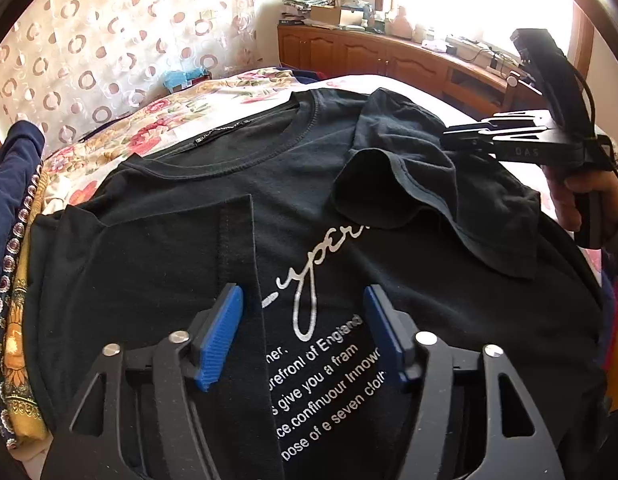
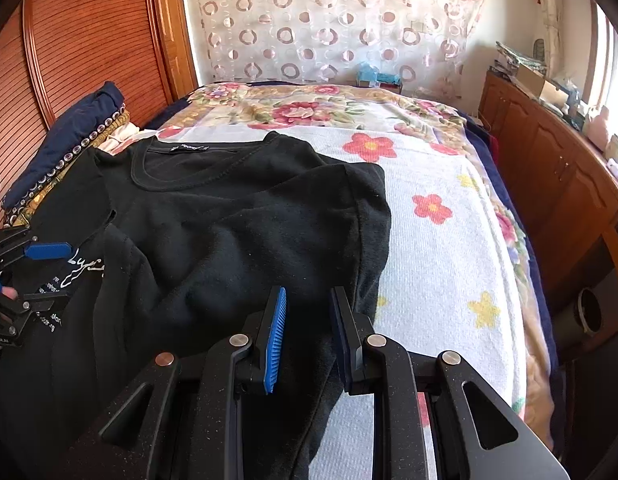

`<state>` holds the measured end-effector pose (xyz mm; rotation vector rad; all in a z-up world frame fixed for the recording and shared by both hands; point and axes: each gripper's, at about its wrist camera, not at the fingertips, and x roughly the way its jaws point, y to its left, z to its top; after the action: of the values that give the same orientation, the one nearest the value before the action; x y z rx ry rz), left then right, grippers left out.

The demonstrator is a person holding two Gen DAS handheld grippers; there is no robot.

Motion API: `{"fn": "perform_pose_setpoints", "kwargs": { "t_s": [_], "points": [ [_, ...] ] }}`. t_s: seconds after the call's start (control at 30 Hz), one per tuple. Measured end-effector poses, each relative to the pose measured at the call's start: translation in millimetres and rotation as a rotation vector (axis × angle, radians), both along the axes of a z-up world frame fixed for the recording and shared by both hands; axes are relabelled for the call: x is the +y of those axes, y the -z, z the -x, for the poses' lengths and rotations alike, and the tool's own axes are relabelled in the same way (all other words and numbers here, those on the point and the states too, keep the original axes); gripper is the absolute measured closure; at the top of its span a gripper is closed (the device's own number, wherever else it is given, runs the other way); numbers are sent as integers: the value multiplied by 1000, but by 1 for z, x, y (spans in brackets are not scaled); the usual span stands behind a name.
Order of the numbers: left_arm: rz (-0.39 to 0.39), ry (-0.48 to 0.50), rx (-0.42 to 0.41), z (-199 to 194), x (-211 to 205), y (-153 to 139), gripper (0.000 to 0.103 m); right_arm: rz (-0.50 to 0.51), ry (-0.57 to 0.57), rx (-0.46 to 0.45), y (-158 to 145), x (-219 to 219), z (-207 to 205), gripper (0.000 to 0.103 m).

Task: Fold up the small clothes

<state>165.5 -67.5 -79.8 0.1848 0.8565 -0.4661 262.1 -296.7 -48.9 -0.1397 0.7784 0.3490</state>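
A black T-shirt (image 1: 309, 200) with white lettering lies face up on the bed, collar at the far end. Its left side is folded inward, with a straight edge (image 1: 253, 248) running down the front. My left gripper (image 1: 303, 334) hovers low over the print, blue pads wide apart and nothing pinched between them. The right wrist view shows the same shirt (image 2: 229, 220) with its right sleeve turned in over the chest. My right gripper (image 2: 309, 336) stands narrow, with the shirt's right-side fabric running between its pads and hanging below. In the left wrist view its tips (image 1: 449, 142) meet the raised sleeve (image 1: 389, 168).
A pile of folded clothes (image 2: 69, 136), navy with beaded trim, sits at the shirt's left. The flowered bedspread (image 2: 429, 220) stretches right of the shirt. A wooden cabinet (image 2: 549, 184) runs along the bed's right side. A person's hand (image 1: 581, 196) holds the right gripper's handle.
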Motion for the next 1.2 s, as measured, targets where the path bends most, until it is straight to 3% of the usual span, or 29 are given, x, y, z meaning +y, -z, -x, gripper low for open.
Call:
{"fn": "perform_pose_setpoints", "kwargs": {
  "t_s": [0.07,0.23,0.4,0.5,0.67,0.87,1.07,1.2],
  "points": [
    [-10,5,4,1,-2,1,23,-3,0,-1,0,-1,0,80],
    [-14,-9,-6,2,6,-7,23,-3,-11,-9,0,0,-2,80],
    [16,-61,-50,-9,32,-38,23,8,-35,-25,-3,4,-8,80],
    [-19,-120,-63,-24,54,-50,22,5,-49,-34,-4,5,-14,80],
    [-45,-233,29,-65,93,-49,23,-3,-68,-38,-2,6,-25,80],
    [-70,-253,62,-84,109,-43,23,35,-77,-29,9,8,-33,80],
    [-81,-222,111,-104,107,-35,38,32,-77,-8,10,9,-43,80],
    [-155,-252,116,-118,110,-31,51,39,-75,-9,10,12,-45,80]
  ]
}}
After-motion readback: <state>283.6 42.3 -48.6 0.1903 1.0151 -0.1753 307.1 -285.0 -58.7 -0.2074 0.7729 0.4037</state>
